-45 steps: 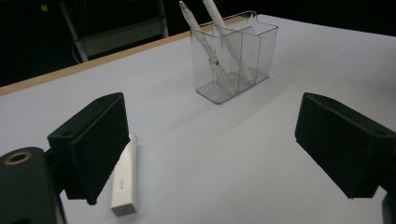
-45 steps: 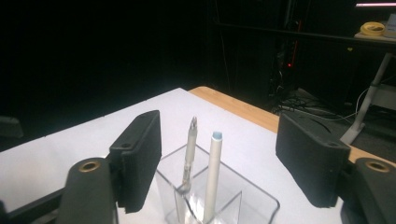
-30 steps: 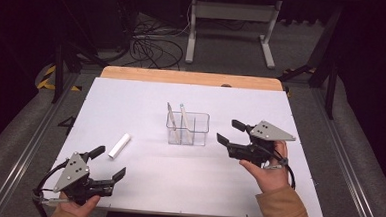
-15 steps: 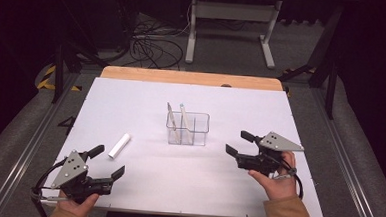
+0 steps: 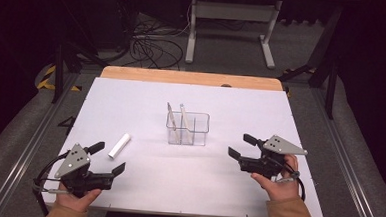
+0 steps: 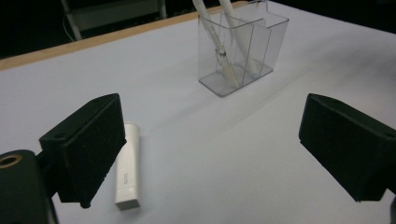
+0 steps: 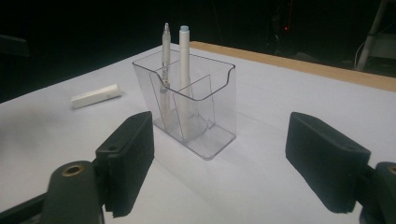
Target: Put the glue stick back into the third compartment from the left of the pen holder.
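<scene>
A: What do we have at the middle of the desk (image 5: 146, 93)?

B: We see a clear holder (image 5: 187, 128) with dividers, standing upright on the white sheet. Two pens lean in it: a clear-barrelled pen (image 5: 172, 121) and a white pen (image 5: 185, 121), in neighbouring compartments.

A: And around it?

B: To its left, well apart, we see a white cap (image 5: 119, 145) lying flat on the sheet.

A: Where are our grippers?

B: Our left gripper (image 5: 109, 159) sits at the near left edge of the desk, fingers (image 6: 88, 144) spread wide with nothing between them; the cap lies just beside its left finger. Our right gripper (image 5: 242, 146) is at the near right, pointed toward the holder, fingers (image 7: 128, 156) likewise apart and empty, near the holder but clear of it.
</scene>
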{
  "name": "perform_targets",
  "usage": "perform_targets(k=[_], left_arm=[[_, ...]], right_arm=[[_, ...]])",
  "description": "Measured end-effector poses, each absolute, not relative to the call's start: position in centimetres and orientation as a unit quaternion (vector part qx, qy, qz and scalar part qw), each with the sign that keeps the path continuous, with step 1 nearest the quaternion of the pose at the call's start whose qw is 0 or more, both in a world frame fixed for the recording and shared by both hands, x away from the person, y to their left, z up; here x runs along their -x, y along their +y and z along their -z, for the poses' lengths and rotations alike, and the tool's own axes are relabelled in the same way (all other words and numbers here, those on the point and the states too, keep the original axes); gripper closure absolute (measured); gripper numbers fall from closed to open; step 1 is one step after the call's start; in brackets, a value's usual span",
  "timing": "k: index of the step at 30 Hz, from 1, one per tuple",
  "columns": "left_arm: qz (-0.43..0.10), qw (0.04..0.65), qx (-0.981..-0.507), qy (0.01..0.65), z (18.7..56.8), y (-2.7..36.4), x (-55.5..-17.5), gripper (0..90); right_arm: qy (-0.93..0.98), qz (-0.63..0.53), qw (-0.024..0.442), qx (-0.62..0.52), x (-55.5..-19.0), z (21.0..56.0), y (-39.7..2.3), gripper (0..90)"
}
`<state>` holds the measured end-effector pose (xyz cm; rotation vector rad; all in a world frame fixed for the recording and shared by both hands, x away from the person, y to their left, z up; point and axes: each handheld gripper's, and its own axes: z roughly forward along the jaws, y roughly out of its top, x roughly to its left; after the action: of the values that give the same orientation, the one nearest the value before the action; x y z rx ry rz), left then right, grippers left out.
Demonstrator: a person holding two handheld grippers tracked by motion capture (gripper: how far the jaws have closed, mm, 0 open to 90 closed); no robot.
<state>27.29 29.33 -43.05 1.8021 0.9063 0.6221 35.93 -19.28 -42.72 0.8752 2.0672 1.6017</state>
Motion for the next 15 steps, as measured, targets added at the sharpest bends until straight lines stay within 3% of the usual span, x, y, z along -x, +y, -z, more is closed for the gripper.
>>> perform_targets(k=[15], left_arm=[[-0.210, 0.434, -0.778, 0.403, 42.2, 29.9, -31.7, 10.3]], right_arm=[[0.732, -0.574, 0.186, -0.316, -35.6, 42.7, -19.5, 24.5]])
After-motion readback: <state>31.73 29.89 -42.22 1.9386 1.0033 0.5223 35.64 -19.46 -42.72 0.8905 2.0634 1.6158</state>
